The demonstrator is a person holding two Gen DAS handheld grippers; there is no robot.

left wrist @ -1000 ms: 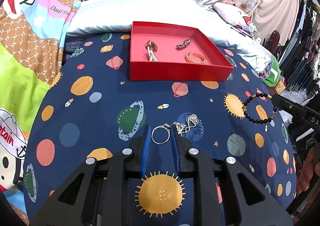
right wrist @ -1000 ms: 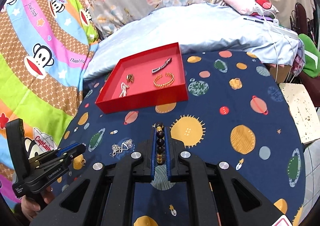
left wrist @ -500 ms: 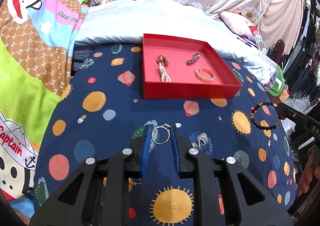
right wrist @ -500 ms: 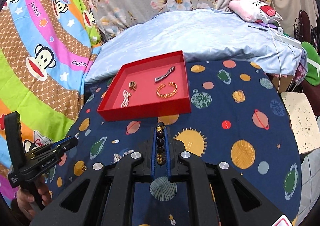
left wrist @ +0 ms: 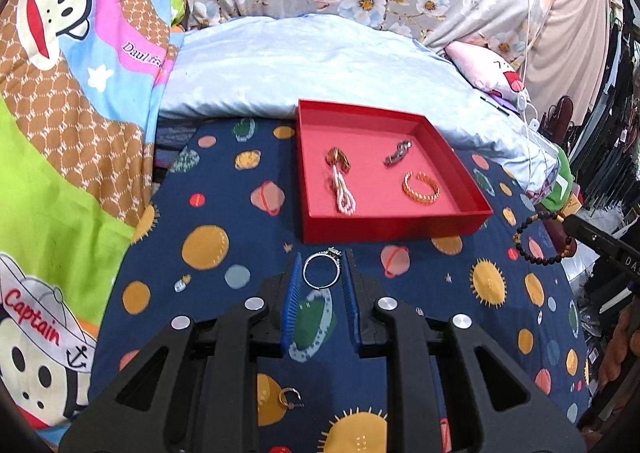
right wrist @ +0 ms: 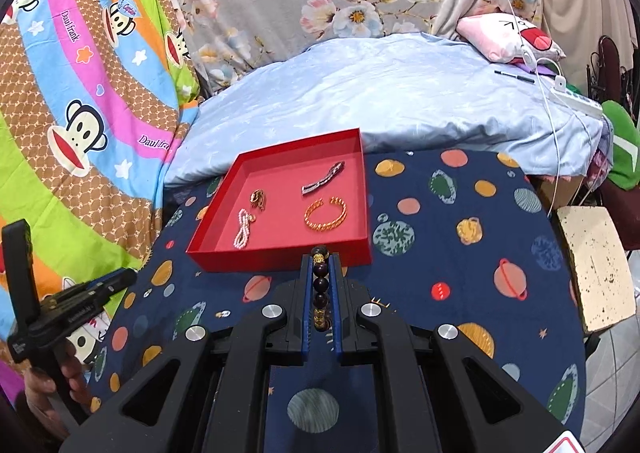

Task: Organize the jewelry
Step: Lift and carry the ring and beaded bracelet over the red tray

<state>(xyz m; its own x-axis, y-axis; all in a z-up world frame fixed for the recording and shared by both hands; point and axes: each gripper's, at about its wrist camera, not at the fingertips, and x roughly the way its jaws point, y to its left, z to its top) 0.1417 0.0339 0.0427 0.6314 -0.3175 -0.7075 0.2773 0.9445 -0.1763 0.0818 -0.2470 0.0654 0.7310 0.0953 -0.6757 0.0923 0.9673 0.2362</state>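
My left gripper (left wrist: pixel 321 265) is shut on a thin silver ring (left wrist: pixel 322 272), held just short of the red tray's (left wrist: pixel 392 231) near wall. Inside the tray lie a pearl strand (left wrist: pixel 342 195), a brown-gold piece (left wrist: pixel 338 157), a silver link piece (left wrist: pixel 398 153) and a gold bangle (left wrist: pixel 420 187). My right gripper (right wrist: pixel 320 257) is shut on a dark bead bracelet (right wrist: pixel 321 285), close to the front wall of the red tray (right wrist: pixel 280 253). From the left wrist view that bracelet (left wrist: pixel 538 239) hangs as a loop at the right.
A small gold hoop (left wrist: pixel 290 397) lies on the navy planet-print cloth (left wrist: pixel 224 213) under my left gripper. Behind the tray a pale blue quilt (right wrist: pixel 400 93) rises. A speckled stool (right wrist: pixel 596 269) stands right of the cloth, and a cartoon blanket (right wrist: pixel 80 93) hangs on the left.
Both grippers have moved forward and upward toward the red tray with the ring and the bracelet still in them. The silver chain on the cloth has dropped out of view.
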